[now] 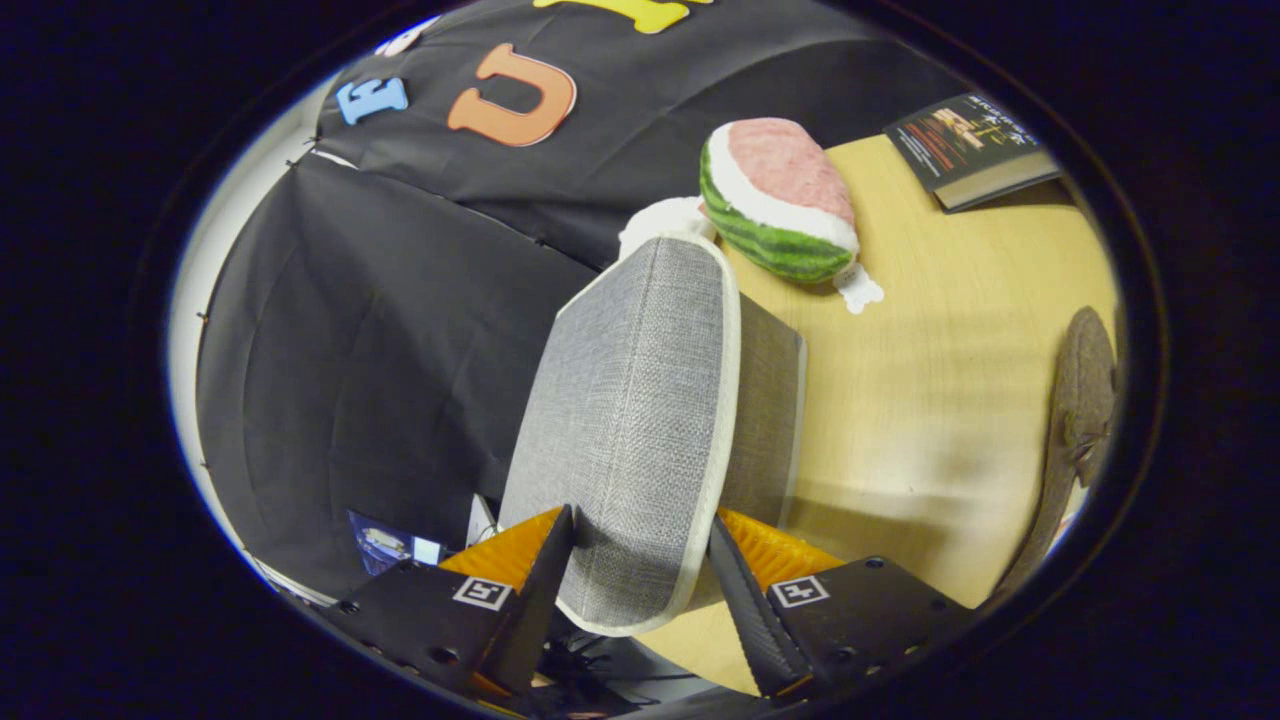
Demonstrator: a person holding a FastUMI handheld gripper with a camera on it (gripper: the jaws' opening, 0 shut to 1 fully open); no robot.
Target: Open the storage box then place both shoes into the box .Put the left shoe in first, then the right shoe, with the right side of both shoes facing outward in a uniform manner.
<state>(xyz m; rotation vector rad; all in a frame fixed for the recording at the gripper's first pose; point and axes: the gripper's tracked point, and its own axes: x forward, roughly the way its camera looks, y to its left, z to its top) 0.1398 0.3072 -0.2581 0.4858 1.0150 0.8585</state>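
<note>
The grey fabric storage box (765, 400) with white piping stands on the wooden table (950, 380), just ahead of my fingers. Its lid (630, 400) is swung up, and the near end of the lid sits between my two fingers. My gripper (640, 545) is shut on the lid, one finger (545, 570) pressing on each side of it. At the far right, near the table's edge, lies a brownish-grey shoe-like shape (1085, 400), only partly in sight. The raised lid hides the inside of the box.
Just beyond the box lies a watermelon-shaped plush (780, 200) with white ends. Further back, at the table's far corner, is a dark book (965, 145). Black cloth walls the booth behind and beside the box. Bare table lies between box and shoe.
</note>
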